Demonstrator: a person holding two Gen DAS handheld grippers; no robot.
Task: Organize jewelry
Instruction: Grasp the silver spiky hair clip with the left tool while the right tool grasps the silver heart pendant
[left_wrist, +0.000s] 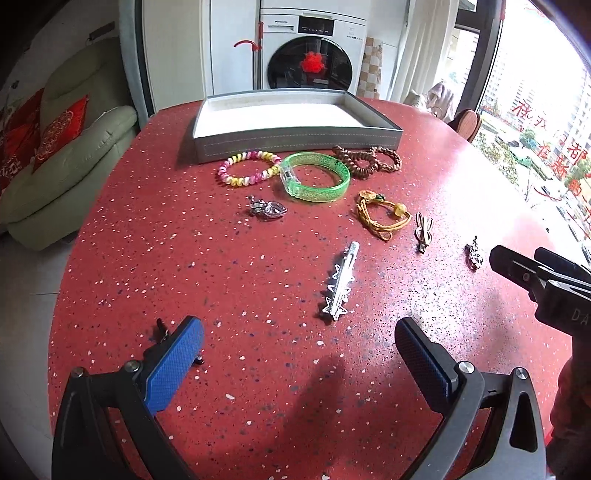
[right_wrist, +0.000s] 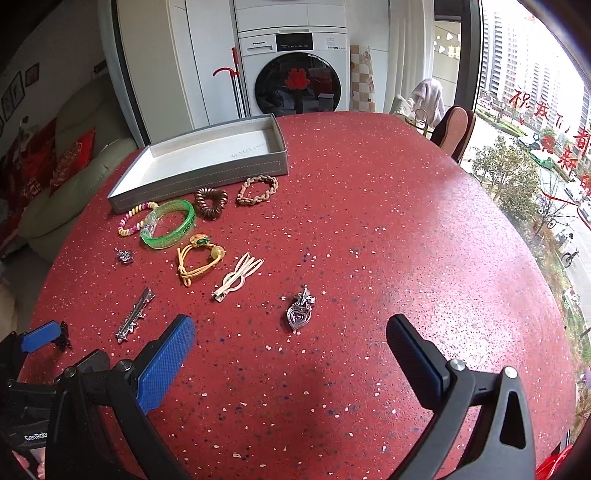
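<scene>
1. On the red speckled worktop (left_wrist: 258, 369), all the jewelry lies loose in front of the empty grey tray (left_wrist: 295, 142) at the far edge; nothing is in it yet.
2. Near the tray sit the green bangle (left_wrist: 314, 177), a beaded bracelet (left_wrist: 247, 169) and a brown coil tie (right_wrist: 210, 202).
3. Closer lie a star hair clip (left_wrist: 340, 286) and a heart pendant (right_wrist: 300, 314).
4. The left gripper (left_wrist: 299, 354) faces the clip, fingers wide apart and holding nothing; straddling the clip across its narrow width should grip best.
5. The right gripper (right_wrist: 291, 354) hangs over the pendant, likewise spread and empty; it likely needs a low, centred pinch.
</scene>
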